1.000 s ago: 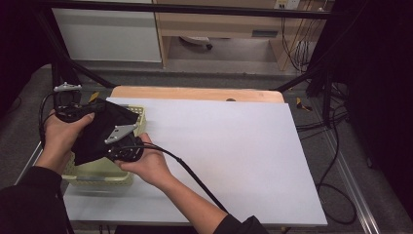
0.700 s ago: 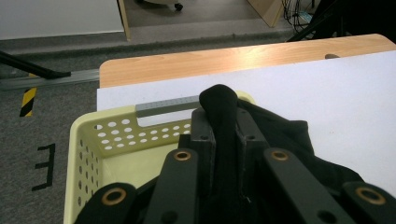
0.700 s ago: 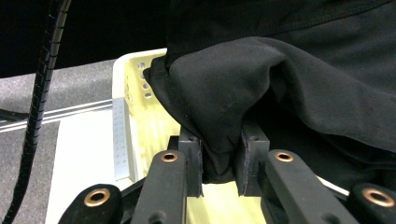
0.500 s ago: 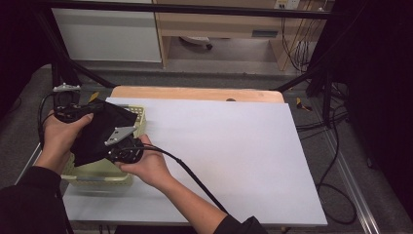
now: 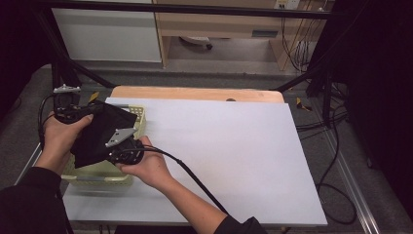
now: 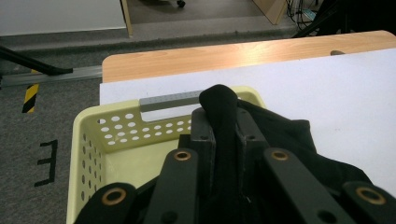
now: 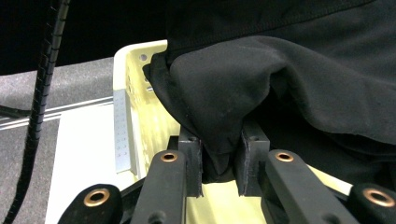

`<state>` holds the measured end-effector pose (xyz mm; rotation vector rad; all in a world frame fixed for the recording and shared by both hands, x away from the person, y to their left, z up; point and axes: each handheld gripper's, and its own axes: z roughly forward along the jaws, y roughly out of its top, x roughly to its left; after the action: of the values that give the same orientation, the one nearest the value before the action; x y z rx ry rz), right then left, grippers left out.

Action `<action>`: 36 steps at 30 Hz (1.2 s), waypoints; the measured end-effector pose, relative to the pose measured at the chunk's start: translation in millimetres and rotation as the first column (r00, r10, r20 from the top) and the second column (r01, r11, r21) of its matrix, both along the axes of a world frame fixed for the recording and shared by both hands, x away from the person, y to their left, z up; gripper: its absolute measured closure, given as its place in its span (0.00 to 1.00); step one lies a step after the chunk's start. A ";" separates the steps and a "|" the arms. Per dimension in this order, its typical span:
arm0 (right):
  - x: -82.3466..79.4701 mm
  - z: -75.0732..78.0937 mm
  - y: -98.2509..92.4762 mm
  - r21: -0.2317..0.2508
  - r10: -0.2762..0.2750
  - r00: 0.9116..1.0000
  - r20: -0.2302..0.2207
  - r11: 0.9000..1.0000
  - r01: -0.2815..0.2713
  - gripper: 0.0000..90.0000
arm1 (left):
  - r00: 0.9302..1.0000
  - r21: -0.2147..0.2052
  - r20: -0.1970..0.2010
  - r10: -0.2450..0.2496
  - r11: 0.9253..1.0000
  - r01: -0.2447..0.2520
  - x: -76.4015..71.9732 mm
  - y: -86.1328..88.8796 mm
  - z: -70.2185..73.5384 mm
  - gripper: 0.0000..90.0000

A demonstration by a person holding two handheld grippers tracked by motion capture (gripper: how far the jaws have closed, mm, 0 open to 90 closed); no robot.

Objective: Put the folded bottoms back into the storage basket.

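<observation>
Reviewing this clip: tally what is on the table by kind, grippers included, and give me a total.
Black cloth, pinched between both grippers' fingers: 1
Pale yellow perforated basket: 1
White sheet covering the table: 1
Handheld grippers, left gripper and right gripper: 2
Total: 5

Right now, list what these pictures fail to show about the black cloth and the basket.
- Basket inside: in the high view the black cloth and both hands cover most of it; other contents cannot be told.
- Kind of garment: bunched in the left tongs and right tongs, its shape stays unreadable.
- Basket's near side: cut off by the bottom edge in both gripper views.
</observation>
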<state>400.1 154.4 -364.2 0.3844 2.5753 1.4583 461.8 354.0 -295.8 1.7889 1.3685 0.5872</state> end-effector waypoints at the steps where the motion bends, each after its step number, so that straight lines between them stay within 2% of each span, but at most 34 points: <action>1: 0.5 -1.0 -0.2 -0.005 0.001 1.000 0.002 1.000 -0.001 0.84 | 1.000 -0.001 -0.001 0.001 1.000 -0.001 0.0 0.3 -0.3 0.90; 36: -0.1 -14.9 5.2 -0.025 0.009 1.000 -0.023 1.000 -0.010 0.83 | 0.999 0.019 -0.020 0.027 0.999 -0.026 -1.4 9.3 -15.2 0.90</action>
<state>399.9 159.6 -379.1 0.3883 2.6142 1.4318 460.3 363.3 -311.0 1.7984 1.4064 0.5994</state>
